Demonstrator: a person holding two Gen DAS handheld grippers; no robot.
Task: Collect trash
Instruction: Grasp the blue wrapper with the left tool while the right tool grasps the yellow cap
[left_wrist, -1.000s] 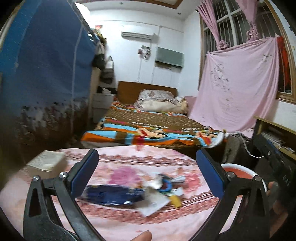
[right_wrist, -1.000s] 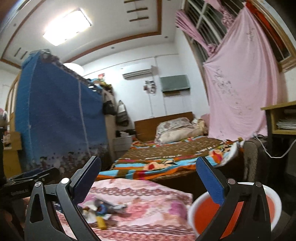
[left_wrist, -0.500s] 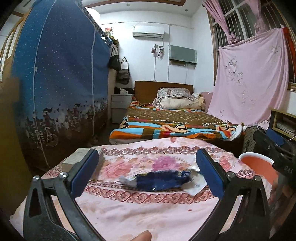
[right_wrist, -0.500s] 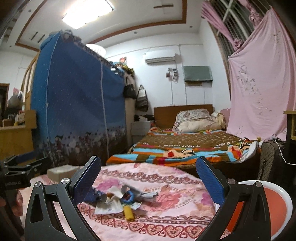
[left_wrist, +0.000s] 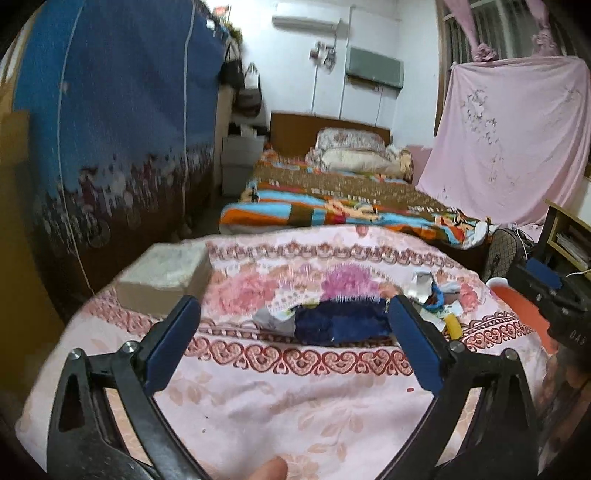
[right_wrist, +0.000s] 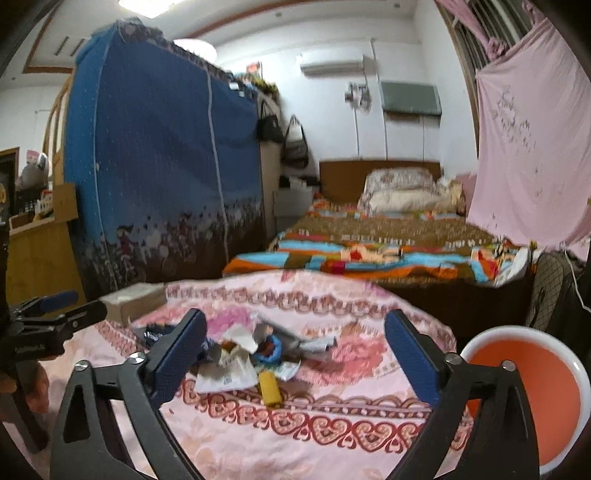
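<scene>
trash pile on the floral cloth, both grippers unladen

a heap of trash (right_wrist: 255, 354) is seen lying on the pink floral tablecloth (left_wrist: 314, 398). within the heap, a dark blue wrapper (left_wrist: 340, 321) lies on its left side, crumpled white paper (right_wrist: 229, 373) in its middle, and a small yellow piece (right_wrist: 269, 387) at its near edge. a grey box (left_wrist: 166, 277) rests on the cloth well left of the heap. an orange bowl with a white rim (right_wrist: 532, 391) stands to the right of the heap, beyond the cloth's edge. the left gripper (left_wrist: 295, 343) is held spread wide, its jaws closing, with the blue wrapper seen between them but not pressed. the right gripper (right_wrist: 295, 354) is likewise spread and closing, nothing gripped, the heap framed between its jaws.
</scene>
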